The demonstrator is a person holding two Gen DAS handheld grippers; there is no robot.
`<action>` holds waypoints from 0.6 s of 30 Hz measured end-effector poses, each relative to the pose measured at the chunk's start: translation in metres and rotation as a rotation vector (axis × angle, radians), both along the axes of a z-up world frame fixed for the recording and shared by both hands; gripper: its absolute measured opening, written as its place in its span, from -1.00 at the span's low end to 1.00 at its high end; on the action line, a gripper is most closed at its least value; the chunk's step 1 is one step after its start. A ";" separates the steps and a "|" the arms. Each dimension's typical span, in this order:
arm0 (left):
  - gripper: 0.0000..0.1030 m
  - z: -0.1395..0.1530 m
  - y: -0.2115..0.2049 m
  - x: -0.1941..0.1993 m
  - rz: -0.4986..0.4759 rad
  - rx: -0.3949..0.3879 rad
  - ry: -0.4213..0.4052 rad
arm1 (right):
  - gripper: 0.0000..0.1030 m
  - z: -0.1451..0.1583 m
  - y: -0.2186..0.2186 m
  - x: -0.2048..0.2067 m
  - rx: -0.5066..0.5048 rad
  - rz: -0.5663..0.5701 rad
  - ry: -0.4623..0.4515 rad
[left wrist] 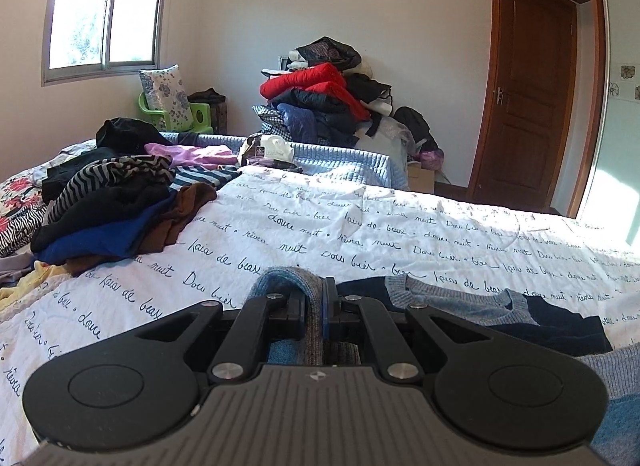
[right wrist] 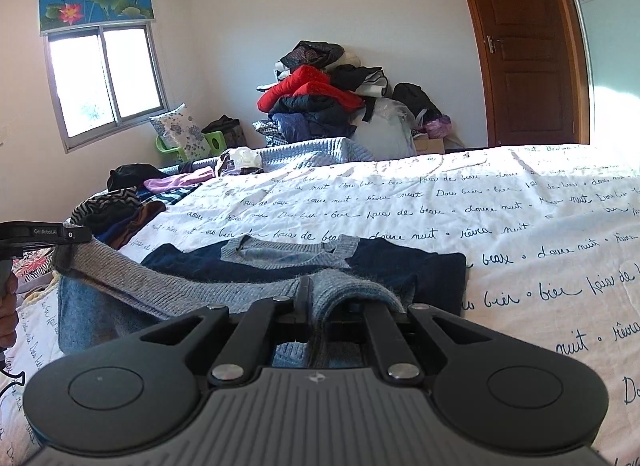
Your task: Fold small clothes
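1. Both grippers point slightly downward across a bed, each closed tight on the ribbed grey hem of a small knitted sweater [right wrist: 304,262]; the left gripper [left wrist: 316,298] has the fabric squeezed between its fingers, and the right gripper [right wrist: 316,298] pinches the other end of the same hem.
2. Seen from the right wrist, the left gripper [right wrist: 60,236] enters at the left edge with the hem stretched taut between the two tools; part of a hand [right wrist: 8,306] shows below it.
3. The sweater, blue-grey with a navy band across the chest, lies flat on the bed with its neckline toward the far side; its lower edge is lifted over the body.
4. A heap of mixed clothes [left wrist: 108,217], striped, black, blue and brown, sits on the bed left of the sweater; nothing lies between the grippers and the sweater.
5. The bed carries a white cover [left wrist: 360,225] printed with handwritten script; beyond it stand a pile of jackets [left wrist: 320,97], a green chair [left wrist: 200,113] with a floral pillow, a window [left wrist: 104,13] and a brown wooden door [left wrist: 532,93].
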State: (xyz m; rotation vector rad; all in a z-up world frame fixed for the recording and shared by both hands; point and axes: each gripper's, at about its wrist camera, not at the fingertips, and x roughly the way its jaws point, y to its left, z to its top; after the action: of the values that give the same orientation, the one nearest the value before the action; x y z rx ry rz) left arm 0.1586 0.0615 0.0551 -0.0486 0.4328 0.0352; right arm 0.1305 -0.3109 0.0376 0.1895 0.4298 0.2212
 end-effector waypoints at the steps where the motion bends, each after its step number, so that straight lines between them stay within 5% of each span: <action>1: -0.85 0.001 -0.002 0.004 0.000 0.007 -0.002 | -0.88 0.000 -0.001 0.005 0.003 -0.004 -0.002; 18: -0.84 0.000 -0.026 0.076 -0.011 0.066 0.040 | -0.88 -0.003 -0.018 0.066 0.018 -0.040 0.010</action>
State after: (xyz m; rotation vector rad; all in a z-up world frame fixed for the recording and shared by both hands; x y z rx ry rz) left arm 0.2343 0.0357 0.0555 0.0194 0.4714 0.0398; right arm 0.1968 -0.3287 0.0351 0.2165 0.4335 0.1845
